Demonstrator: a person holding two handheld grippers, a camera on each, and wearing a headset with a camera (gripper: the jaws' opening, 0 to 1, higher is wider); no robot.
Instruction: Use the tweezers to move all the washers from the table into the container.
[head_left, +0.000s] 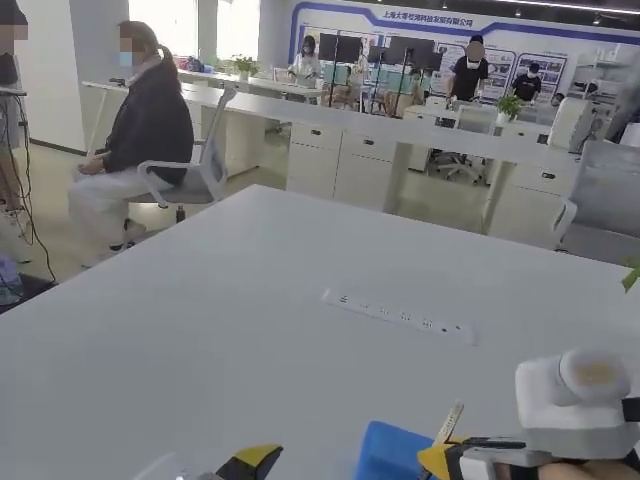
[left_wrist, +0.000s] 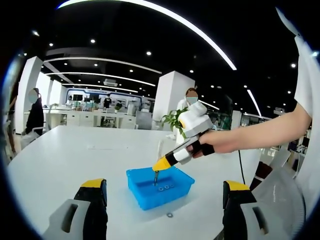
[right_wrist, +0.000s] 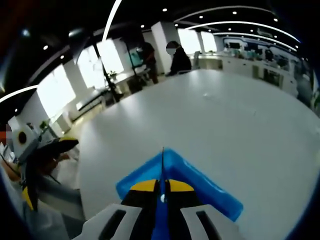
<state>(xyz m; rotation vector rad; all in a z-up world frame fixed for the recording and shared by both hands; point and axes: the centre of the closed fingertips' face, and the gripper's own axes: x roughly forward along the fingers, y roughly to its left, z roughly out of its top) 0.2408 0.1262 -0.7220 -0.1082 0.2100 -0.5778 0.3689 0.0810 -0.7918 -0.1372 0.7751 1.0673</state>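
The right gripper (right_wrist: 162, 186), its jaws pressed together on the tweezers (right_wrist: 162, 162), hangs over the blue container (right_wrist: 210, 192), which stands on the white worktop (right_wrist: 225, 115). The thin tweezers project forward from between the yellow jaw tips. In the left gripper view a hand (left_wrist: 220, 141) holds the right gripper, and the tweezers slant down so that the tip is inside the container; whether it touches the floor cannot be told. Several washers (left_wrist: 165, 188) lie close together near the middle of the container floor. One loose washer (left_wrist: 170, 215) lies on the worktop just outside the container's near wall. The left gripper (left_wrist: 164, 185) faces the container with its jaws wide apart, holding nothing. In the head view a power strip (head_left: 400, 315) lies on the worktop beyond the container, and a seated person (head_left: 150, 130) is on a chair past the worktop's far left edge.
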